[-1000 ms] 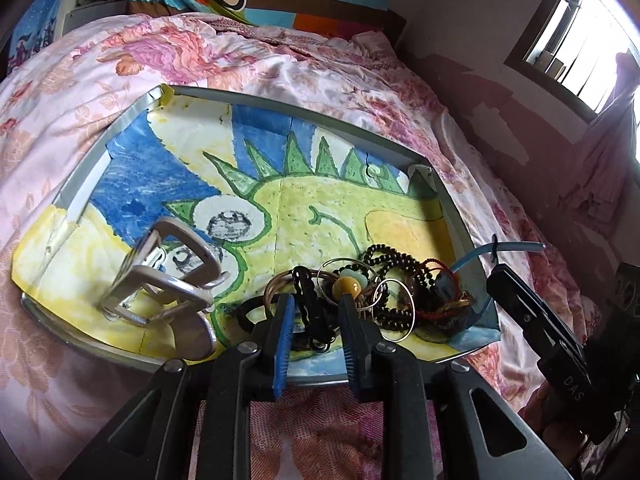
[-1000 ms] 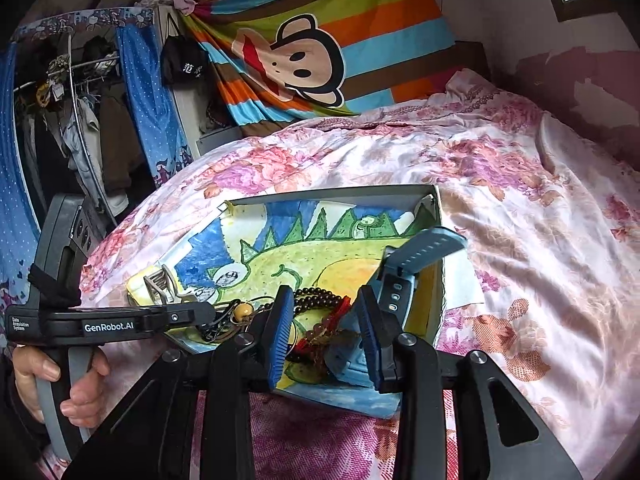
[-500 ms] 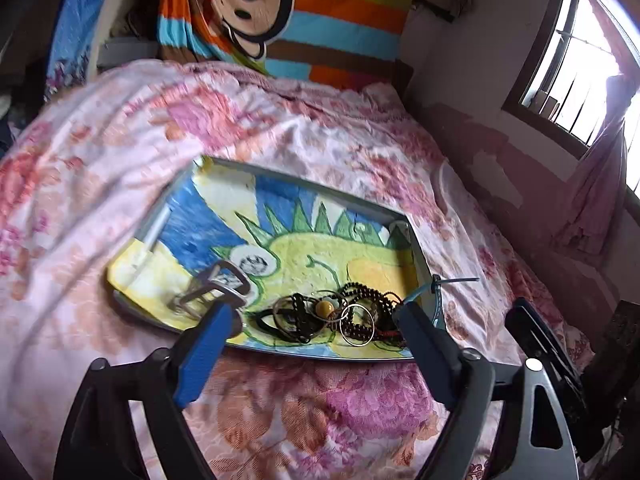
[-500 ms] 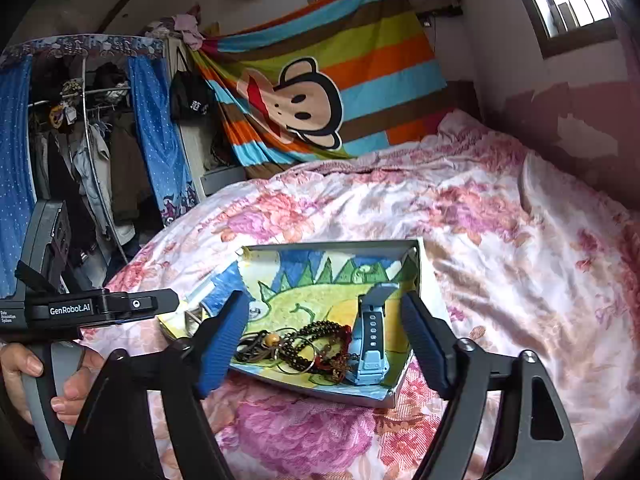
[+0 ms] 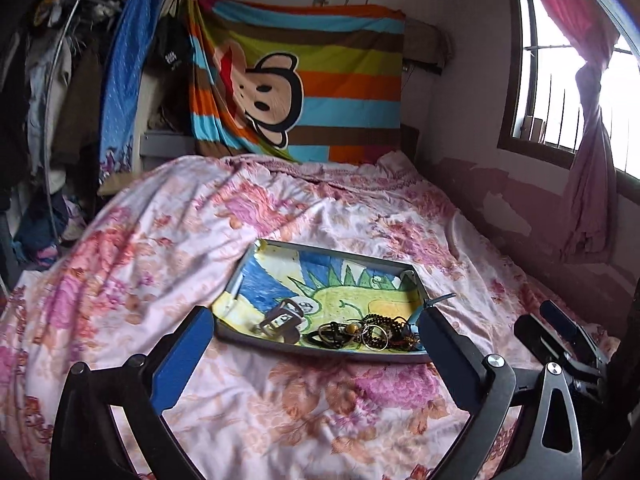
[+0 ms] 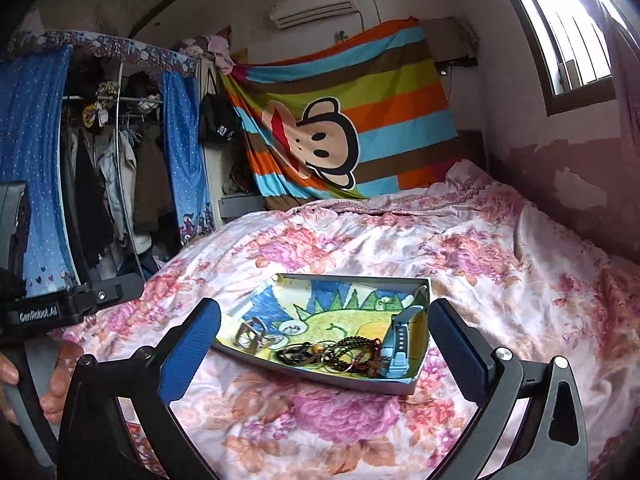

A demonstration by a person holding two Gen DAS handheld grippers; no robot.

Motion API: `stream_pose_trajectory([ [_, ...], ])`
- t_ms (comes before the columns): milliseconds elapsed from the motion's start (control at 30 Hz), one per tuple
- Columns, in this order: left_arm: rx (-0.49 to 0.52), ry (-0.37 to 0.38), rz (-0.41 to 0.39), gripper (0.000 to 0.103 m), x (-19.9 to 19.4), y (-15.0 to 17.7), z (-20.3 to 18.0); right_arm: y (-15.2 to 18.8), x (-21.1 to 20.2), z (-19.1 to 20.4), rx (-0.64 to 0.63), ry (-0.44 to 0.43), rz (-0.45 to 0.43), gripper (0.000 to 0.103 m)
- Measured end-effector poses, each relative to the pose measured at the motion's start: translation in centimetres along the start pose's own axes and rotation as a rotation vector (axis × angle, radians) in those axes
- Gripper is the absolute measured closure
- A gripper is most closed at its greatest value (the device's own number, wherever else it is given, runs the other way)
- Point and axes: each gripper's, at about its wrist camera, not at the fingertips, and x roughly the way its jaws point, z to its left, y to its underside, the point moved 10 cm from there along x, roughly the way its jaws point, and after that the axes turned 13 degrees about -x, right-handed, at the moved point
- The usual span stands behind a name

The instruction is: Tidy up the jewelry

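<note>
Floral pink bedspread [image 5: 256, 408] bearing shallow grey tray lined with a dinosaur drawing [image 6: 320, 376], its near edge holding tangled beaded bracelets and metal rings [image 6: 340, 354]; left gripper [image 5: 312, 364] and right gripper [image 6: 324, 358] spread wide, empty, hovering short; sorting apparently unstarted, next: descend, isolate one piece.

My right tongs [image 6: 324, 336] stand wide apart, holding nothing, above the flowered bed [image 6: 500, 280]. Just beyond and between their tips I see the tray [image 6: 394, 385], with a metal buckle [image 6: 251, 335] toward the left tip, tangled bracelets [image 6: 340, 354] in the middle, and a blue watch [image 6: 398, 346] near the right tip.
</note>
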Motion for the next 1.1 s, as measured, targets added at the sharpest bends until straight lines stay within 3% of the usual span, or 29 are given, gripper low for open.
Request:
stream_pose_trajectory([
  [433,0.023,-0.032,-0.136,0.000,-6.8,2.1,4.3,2.6,-6.1,2.5,-0.005,0.091,-0.048,0.001],
  [700,0.045,-0.065,-0.149,0.000,-7.0,5.6,6.6,5.9,-7.3,4.0,-0.066,0.135,0.013,0.001],
  [867,0.081,-0.077,-0.118,0.000,-6.3,7.8,7.2,6.2,-7.2,4.5,-0.105,0.146,0.017,0.001],
  [1100,0.086,-0.096,-0.126,0.000,-6.0,8.7,7.7,7.3,-6.4,3.6,-0.102,0.156,0.062,0.001],
])
